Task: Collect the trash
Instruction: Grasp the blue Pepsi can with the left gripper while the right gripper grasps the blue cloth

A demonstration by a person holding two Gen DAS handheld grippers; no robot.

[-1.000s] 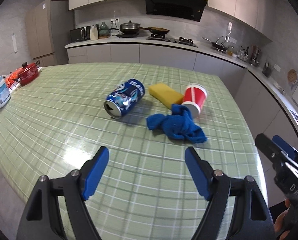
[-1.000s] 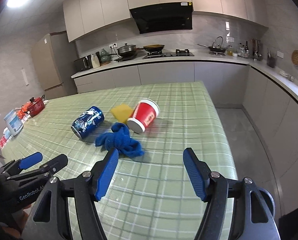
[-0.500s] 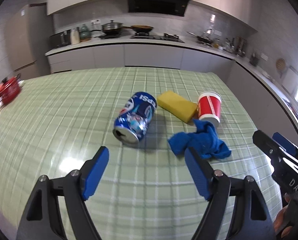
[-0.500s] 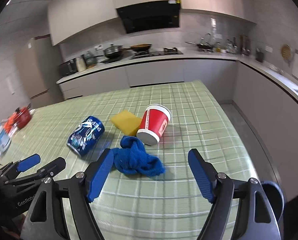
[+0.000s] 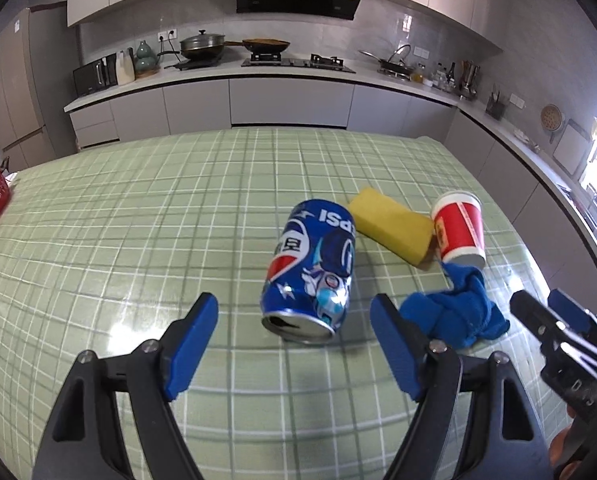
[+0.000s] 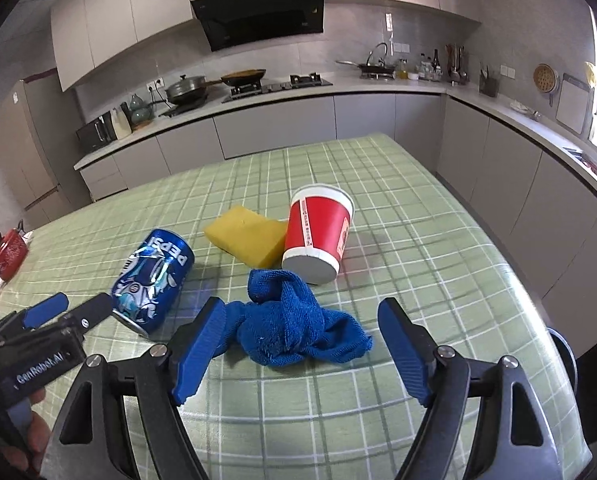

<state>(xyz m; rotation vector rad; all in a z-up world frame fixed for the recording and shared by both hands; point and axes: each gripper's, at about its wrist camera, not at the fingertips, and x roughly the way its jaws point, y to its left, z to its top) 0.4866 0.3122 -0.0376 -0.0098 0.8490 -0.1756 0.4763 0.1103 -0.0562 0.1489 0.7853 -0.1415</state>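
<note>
Both hand-held grippers, left (image 5: 294,334) and right (image 6: 300,338), wide apart, empty; cloth (image 5: 454,314) part-hidden.

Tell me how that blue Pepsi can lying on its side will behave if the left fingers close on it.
The blue Pepsi can lies on its side with its opened top facing the left gripper, so it is probably empty and light. Its round wall may roll sideways on the glossy green checked tablecloth. Thin metal could dent under a hard squeeze.

A blue Pepsi can (image 5: 314,268) lies on its side, open top toward the camera. At its 2 o'clock, a red paper cup (image 5: 460,232) lies tipped, white base facing the camera.
</note>
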